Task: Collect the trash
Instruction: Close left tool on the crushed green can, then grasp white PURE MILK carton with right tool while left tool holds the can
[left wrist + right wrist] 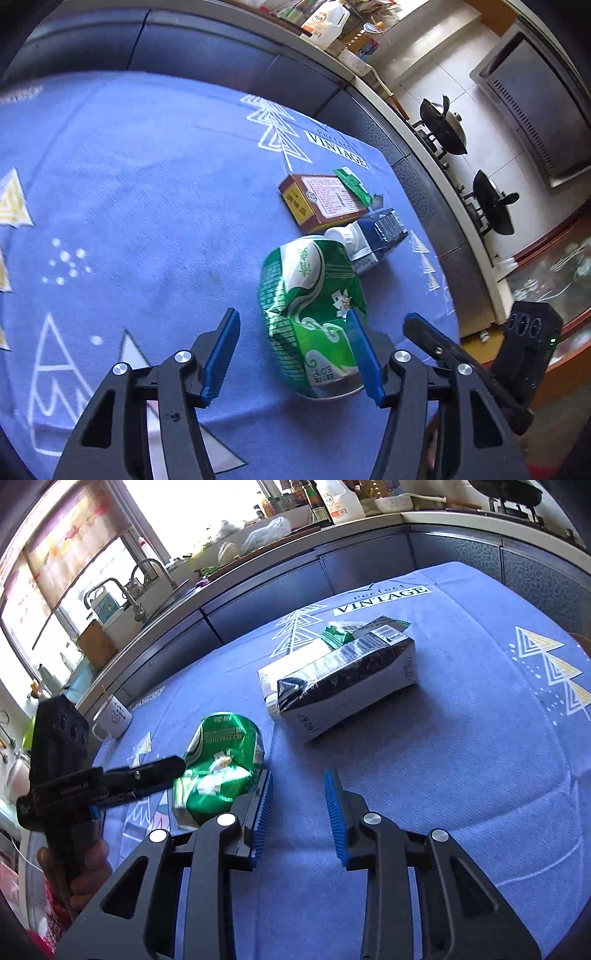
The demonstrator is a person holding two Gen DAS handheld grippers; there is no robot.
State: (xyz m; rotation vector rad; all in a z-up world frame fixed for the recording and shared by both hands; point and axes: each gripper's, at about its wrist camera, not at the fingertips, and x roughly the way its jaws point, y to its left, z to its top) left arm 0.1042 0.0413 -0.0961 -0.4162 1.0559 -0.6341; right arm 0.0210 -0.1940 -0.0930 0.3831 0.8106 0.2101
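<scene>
A crushed green can (310,310) lies on the blue tablecloth (129,184). My left gripper (292,314) is open around it. Its right pad lies against the can's side, and its left pad stands clear of the can. In the right wrist view the can (221,760) lies just left of my right gripper (298,775), which is open by a narrow gap with nothing between its pads. Beyond the can lie a blue-and-white carton (376,236) (343,679), a red-brown box (321,199) and a green wrapper (352,184) (340,635).
A white mug (110,720) stands near the table's left edge. Dark cabinet fronts (258,590) run behind the table, under a counter with a sink, bottles and bags. A stove with two pans (443,125) is at the right. A hand (81,871) holds the left gripper.
</scene>
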